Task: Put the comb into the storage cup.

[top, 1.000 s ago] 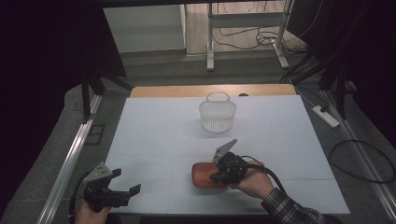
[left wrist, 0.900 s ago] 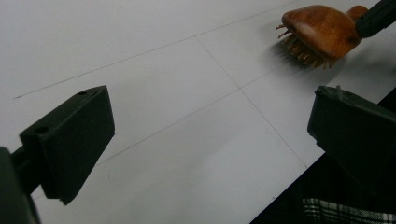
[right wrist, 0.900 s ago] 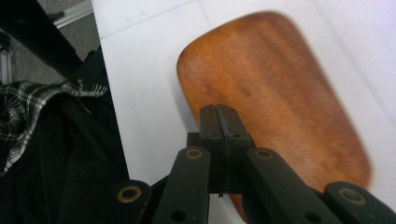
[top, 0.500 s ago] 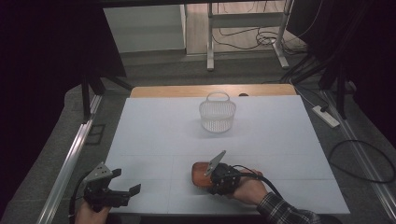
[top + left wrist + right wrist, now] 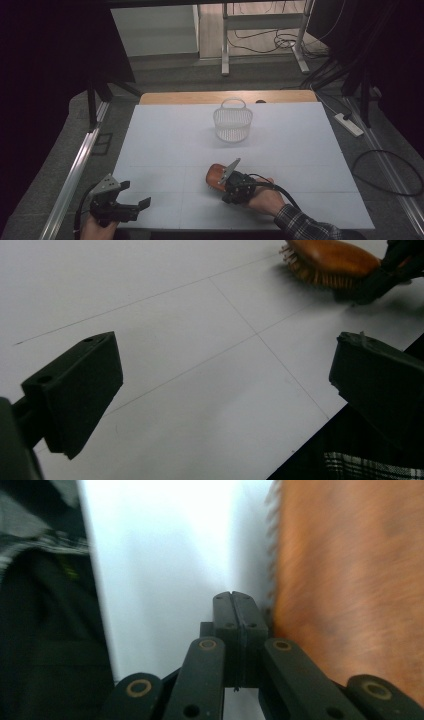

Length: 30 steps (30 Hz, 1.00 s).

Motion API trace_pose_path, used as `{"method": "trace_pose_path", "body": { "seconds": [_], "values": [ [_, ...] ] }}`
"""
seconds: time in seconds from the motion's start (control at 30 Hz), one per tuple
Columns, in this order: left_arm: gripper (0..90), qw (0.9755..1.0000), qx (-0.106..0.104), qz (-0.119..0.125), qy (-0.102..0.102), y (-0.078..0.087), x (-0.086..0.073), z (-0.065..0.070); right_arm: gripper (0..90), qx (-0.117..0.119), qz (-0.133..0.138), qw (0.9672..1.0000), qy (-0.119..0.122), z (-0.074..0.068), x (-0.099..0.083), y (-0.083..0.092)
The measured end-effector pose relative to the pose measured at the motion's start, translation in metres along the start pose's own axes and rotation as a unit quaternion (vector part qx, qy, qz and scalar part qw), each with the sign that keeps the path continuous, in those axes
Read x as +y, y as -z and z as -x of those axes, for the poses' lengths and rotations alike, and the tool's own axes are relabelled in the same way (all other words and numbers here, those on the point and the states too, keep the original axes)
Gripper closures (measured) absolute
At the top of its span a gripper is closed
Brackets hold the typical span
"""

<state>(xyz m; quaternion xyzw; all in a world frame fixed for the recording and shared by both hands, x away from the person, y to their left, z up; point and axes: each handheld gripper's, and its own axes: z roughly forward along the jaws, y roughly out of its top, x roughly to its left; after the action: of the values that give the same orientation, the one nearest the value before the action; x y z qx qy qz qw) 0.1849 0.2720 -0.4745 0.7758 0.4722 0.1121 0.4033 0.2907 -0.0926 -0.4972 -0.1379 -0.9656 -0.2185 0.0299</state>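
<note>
Where the white sheet covers the counter, faint straight lines divide it into large panels, and a strip of bare wood shows along the far edge. A white openwork basket with a hoop handle stands upright on the far half of the sheet, well apart from both hands. Nearer the front edge lies a wooden hairbrush, its orange-brown back up and its bristles down on the sheet. The right gripper sits just beside the brush at the near right of the counter, held by a hand in a checked sleeve; in the right gripper view its jaws are pressed together with nothing between them, their tips next to the bristled edge of the brush, though whether they touch it cannot be told. The left gripper rests at the front left corner of the sheet, well apart from the brush, its jaws spread wide over bare sheet. Around the counter the room is dim: grey floor, metal rails on each side, black stands, a power strip and loose cables on the right, and pale table legs beyond the far edge.
</note>
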Motion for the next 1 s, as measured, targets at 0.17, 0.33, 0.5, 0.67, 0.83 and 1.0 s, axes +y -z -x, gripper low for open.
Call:
{"method": "trace_pose_path", "body": {
  "seconds": [0.17,0.33,0.5,0.67,0.83,1.0],
  "values": [
    [1.5,1.0,-0.001,0.0,0.001,0.0,0.0,0.0,90.0,-0.013,0.005,0.9997,-0.019,0.012,-0.002,0.003],
    [1.5,1.0,-0.001,0.0,0.0,0.0,0.0,0.0,90.0,-0.015,0.01,0.9994,-0.031,0.019,-0.003,0.004],
    [1.5,1.0,0.0,-0.001,0.0,0.0,0.0,0.0,90.0,-0.02,0.011,0.9992,-0.033,0.023,-0.003,0.003],
    [1.5,1.0,-0.001,-0.002,0.001,0.0,0.0,0.0,90.0,-0.023,0.016,0.9987,-0.043,0.03,-0.003,0.004],
    [1.6,1.0,0.0,-0.003,0.0,-0.001,0.0,0.0,90.0,-0.024,0.024,0.9981,-0.052,0.035,0.001,0.004],
    [1.6,1.0,0.0,-0.003,0.001,-0.001,0.0,0.0,90.0,-0.027,0.027,0.998,-0.05,0.037,0.006,0.0]
  ]
}}
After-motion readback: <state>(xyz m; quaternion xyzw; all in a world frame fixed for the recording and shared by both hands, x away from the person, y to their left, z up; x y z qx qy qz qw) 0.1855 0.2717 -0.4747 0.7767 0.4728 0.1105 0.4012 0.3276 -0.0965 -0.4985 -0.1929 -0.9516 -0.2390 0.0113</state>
